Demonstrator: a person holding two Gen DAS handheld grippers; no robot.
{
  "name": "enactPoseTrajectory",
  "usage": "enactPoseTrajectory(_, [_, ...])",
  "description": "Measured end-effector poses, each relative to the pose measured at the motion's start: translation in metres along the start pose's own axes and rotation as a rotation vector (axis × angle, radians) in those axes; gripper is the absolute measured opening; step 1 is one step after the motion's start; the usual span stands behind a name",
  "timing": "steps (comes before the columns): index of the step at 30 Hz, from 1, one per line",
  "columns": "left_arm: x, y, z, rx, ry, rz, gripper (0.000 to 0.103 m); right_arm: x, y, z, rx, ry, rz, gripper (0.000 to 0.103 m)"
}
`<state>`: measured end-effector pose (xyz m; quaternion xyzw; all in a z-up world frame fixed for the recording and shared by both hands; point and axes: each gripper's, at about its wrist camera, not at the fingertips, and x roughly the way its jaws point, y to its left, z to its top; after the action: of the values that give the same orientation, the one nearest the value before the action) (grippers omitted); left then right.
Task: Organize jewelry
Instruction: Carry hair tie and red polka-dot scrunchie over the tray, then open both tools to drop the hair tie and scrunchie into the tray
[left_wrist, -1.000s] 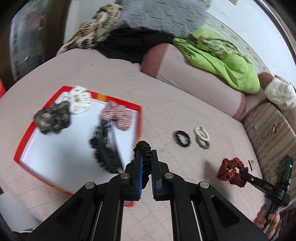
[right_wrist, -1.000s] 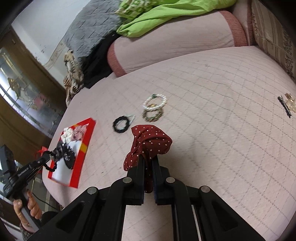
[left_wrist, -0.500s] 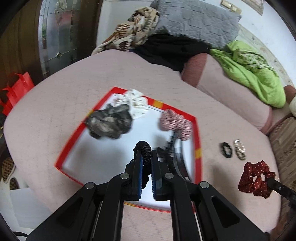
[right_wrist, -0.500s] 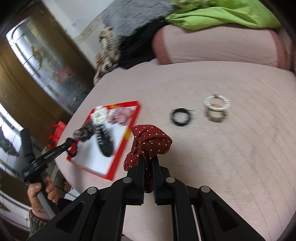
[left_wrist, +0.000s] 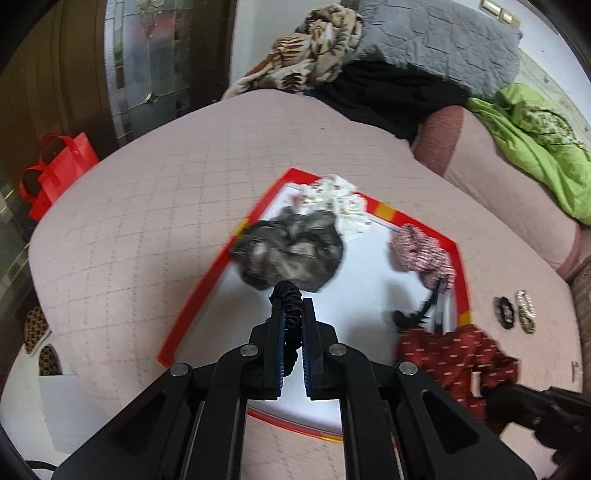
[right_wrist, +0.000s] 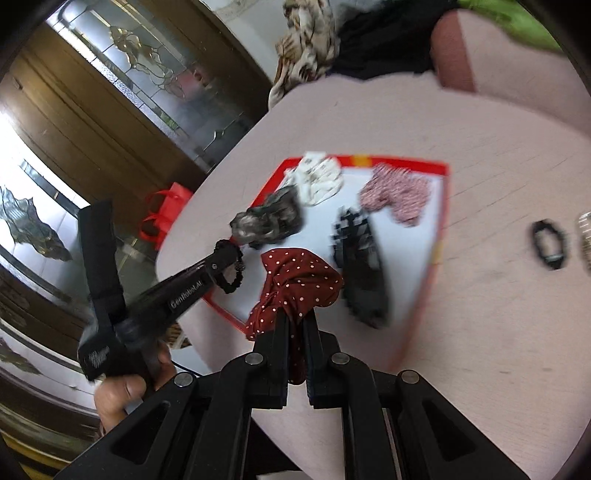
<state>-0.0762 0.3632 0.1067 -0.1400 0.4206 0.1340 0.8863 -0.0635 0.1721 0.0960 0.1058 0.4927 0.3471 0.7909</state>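
Both grippers are clamping: left gripper (left_wrist: 291, 314) on a black coiled hair tie (left_wrist: 287, 295), right gripper (right_wrist: 295, 325) on a dark-red polka-dot fabric scrunchie (right_wrist: 295, 277); each should be lowering onto bare white space of the red-rimmed tray (left_wrist: 369, 295) ahead before releasing.

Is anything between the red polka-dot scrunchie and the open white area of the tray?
Nothing visible. The right tool holds the red polka-dot scrunchie over the tray's near part; bare white lies beneath, the black claw clip just beside.

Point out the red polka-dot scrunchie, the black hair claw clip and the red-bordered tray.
red polka-dot scrunchie (right_wrist: 299, 280), right wrist view, on its bunched top.
black hair claw clip (right_wrist: 360, 266), right wrist view, on its middle.
red-bordered tray (left_wrist: 207, 273), left wrist view, on its left red rim.
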Motion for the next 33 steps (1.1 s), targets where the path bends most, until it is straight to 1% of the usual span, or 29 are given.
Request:
enactPoseTrajectory(2, [0.005, 0.005, 0.001, -0.015, 0.009, 0.004, 0.007, 0.024, -0.004, 0.001, 0.019, 0.035, -0.004, 0.008])
enactPoseTrajectory(5, [0.013, 0.011, 0.002, -0.040, 0.030, -0.002, 0.007, 0.050, -0.012, -0.005, 0.033, 0.083, -0.036, 0.008])
enactPoseTrajectory(8, [0.020, 0.013, 0.001, -0.048, 0.048, 0.000, 0.007, 0.063, -0.018, -0.012, 0.043, 0.114, -0.048, 0.008])
enactPoseTrajectory(10, [0.024, 0.011, 0.001, -0.042, 0.056, 0.006, 0.007, 0.067, -0.021, -0.013, 0.041, 0.121, -0.060, 0.008])
enactPoseTrajectory(15, [0.028, 0.005, -0.004, -0.015, 0.059, 0.068, 0.007, 0.065, -0.018, -0.013, 0.020, 0.113, -0.083, 0.010])
enactPoseTrajectory(18, [0.028, 0.002, -0.007, -0.005, 0.052, 0.086, 0.008, 0.062, -0.015, -0.014, 0.002, 0.106, -0.092, 0.011])
enactPoseTrajectory(19, [0.027, 0.001, -0.007, 0.001, 0.046, 0.092, 0.008, 0.060, -0.014, -0.014, -0.003, 0.103, -0.094, 0.017])
enactPoseTrajectory(20, [0.025, 0.000, -0.008, 0.006, 0.039, 0.095, 0.011, 0.058, -0.013, -0.014, -0.006, 0.098, -0.097, 0.021])
enactPoseTrajectory(21, [0.024, -0.001, -0.008, 0.009, 0.030, 0.097, 0.021, 0.057, -0.012, -0.014, -0.008, 0.089, -0.100, 0.032])
enactPoseTrajectory(22, [0.022, -0.002, -0.008, 0.010, 0.021, 0.097, 0.027, 0.054, -0.010, -0.013, -0.008, 0.080, -0.102, 0.042])
enactPoseTrajectory(23, [0.020, -0.002, -0.008, 0.009, 0.009, 0.096, 0.038, 0.051, -0.010, -0.014, -0.008, 0.070, -0.103, 0.045])
enactPoseTrajectory(24, [0.016, -0.002, -0.007, 0.007, -0.009, 0.095, 0.041, 0.047, -0.009, -0.014, -0.007, 0.060, -0.106, 0.048])
enactPoseTrajectory(27, [0.010, -0.004, -0.007, 0.011, -0.044, 0.094, 0.041, 0.034, -0.009, -0.017, -0.006, 0.045, -0.100, 0.049])
enactPoseTrajectory(33, [0.006, -0.005, -0.010, 0.007, -0.055, 0.101, 0.041, 0.002, -0.017, -0.029, 0.001, -0.002, -0.114, 0.053])
